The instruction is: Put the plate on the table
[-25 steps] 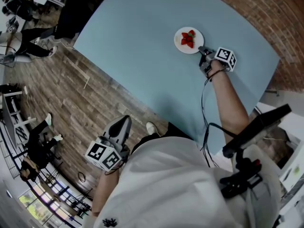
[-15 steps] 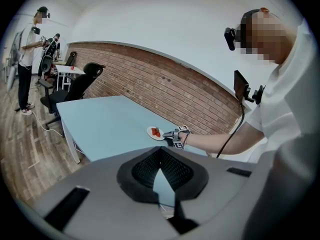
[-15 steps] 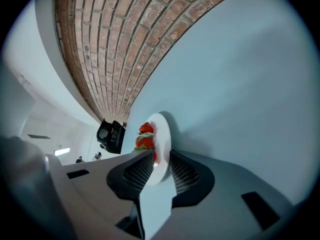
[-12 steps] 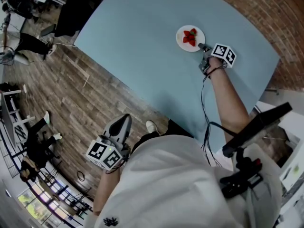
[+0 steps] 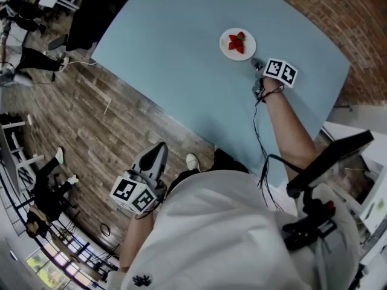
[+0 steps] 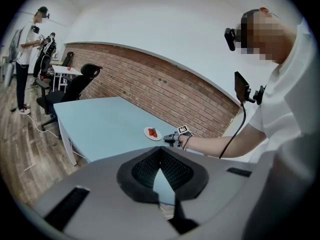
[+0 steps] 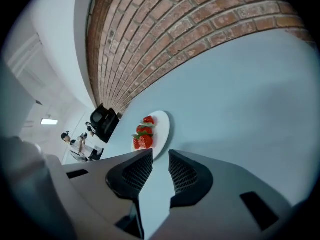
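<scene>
A small white plate [image 5: 237, 44] with strawberries [image 5: 237, 41] lies flat on the light blue table [image 5: 175, 59], near its far edge. My right gripper [image 5: 256, 65] is just behind the plate's near rim, its jaws open with only table showing between them. The right gripper view has the plate [image 7: 159, 126] just past the fingertips of the right gripper [image 7: 160, 154]. My left gripper [image 5: 158, 151] hangs low beside the person's body, off the table and over the wood floor. In its own view the left gripper [image 6: 160, 151] is shut and holds nothing.
A brick wall [image 6: 165, 89] runs behind the table. A black office chair [image 6: 80, 84] stands at the table's far left end, with people [image 6: 27, 49] beyond it. Wood floor [image 5: 103, 132] lies along the table's near edge.
The right gripper's tips were at the plate's rim; now they sit a little back from it. The plate stays flat on the table. The left gripper has hardly moved.
</scene>
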